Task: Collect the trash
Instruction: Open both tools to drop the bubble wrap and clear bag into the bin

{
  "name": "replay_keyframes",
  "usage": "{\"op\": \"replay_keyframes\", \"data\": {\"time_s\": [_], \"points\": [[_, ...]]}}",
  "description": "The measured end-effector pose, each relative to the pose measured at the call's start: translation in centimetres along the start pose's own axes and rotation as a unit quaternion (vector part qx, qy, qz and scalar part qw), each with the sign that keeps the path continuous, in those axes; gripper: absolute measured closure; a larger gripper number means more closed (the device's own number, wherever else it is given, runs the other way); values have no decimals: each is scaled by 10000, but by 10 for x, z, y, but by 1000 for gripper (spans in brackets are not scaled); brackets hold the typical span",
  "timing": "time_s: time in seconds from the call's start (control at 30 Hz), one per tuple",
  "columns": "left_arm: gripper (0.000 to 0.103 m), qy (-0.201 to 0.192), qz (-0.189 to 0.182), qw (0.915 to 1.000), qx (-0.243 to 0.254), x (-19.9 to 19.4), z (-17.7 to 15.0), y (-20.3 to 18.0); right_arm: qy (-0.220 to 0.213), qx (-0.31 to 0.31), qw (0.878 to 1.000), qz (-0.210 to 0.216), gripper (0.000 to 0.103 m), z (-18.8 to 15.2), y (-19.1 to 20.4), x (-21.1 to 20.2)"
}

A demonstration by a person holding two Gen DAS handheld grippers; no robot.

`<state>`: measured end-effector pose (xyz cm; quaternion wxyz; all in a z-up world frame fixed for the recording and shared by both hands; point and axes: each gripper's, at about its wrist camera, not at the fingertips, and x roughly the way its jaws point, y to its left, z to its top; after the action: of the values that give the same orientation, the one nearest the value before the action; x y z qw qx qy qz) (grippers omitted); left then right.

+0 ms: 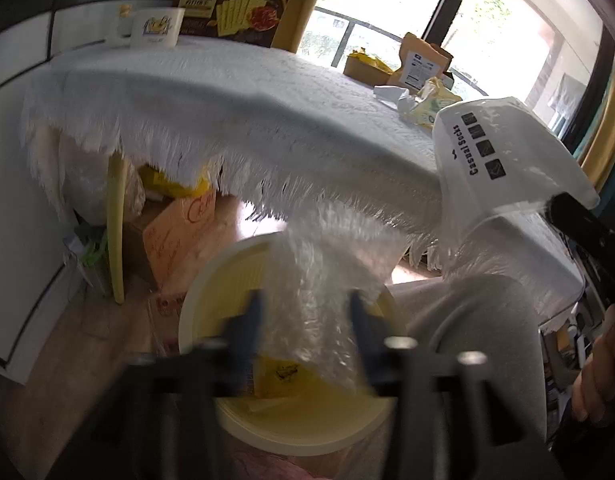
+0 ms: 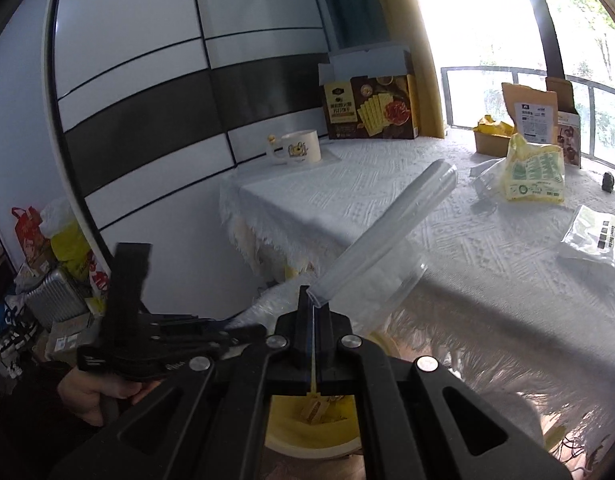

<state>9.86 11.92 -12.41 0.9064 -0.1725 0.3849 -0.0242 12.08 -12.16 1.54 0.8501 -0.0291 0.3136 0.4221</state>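
Left gripper [image 1: 305, 320]: jaws apart, its two dark fingers straddling a sheet of clear bubble wrap [image 1: 331, 264]; the pads do not appear to press on it, though the picture is blurred.
Bubble wrap: hangs from about the table edge down into the mouth of the bin, between the left fingers.
Right gripper [image 2: 313, 308]: jaws closed tight on the thin edge of a clear plastic package [image 2: 387, 236].
Plastic package: sticks up and away from the right jaws, tilted, above the table edge and the bin; in the left view it reads "Casual Socks" [image 1: 503, 148].
Bin [image 1: 211, 292]: pale yellow, round, open-topped, on the floor just beside the table, directly under both grippers; yellow wrappers lie inside.
Table [image 2: 407, 184]: covered with a white fringed cloth.
Still on the table: a yellow-printed plastic bag [image 2: 535, 172], a flat clear packet with dark squares [image 2: 591, 236], a brown paper pouch [image 2: 527, 112].
Far end of table: a cracker box [image 2: 371, 108] and a white mug [image 2: 297, 148].
Person: a hand [image 2: 95, 396] holds the left gripper's handle.
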Motion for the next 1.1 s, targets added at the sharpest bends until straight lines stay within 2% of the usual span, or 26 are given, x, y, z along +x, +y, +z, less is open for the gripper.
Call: {"op": "replay_keyframes", "data": {"time_s": [0.17,0.47,0.63,0.83,0.97,1.1], "points": [[44,-53,57,9998,-177,-5,-6,14,183,-102,9997,102,103,-3,7,14],[44,-321,381,9976,-478,-32,-3,52,638,-272,9971,314,103,-18,27,47],[44,-390,480,9963,-604,-39,-4,69,1053,-206,9933,435,103,-34,30,73],[44,-475,499,9956,-642,-45,-3,76,1797,-101,9823,512,101,-54,31,110],[44,-518,500,9954,-627,-48,-2,76,1805,-16,9830,338,88,-55,25,111],[44,-550,474,9956,-599,-50,0,73,1651,18,9860,219,84,-51,17,104]]}}
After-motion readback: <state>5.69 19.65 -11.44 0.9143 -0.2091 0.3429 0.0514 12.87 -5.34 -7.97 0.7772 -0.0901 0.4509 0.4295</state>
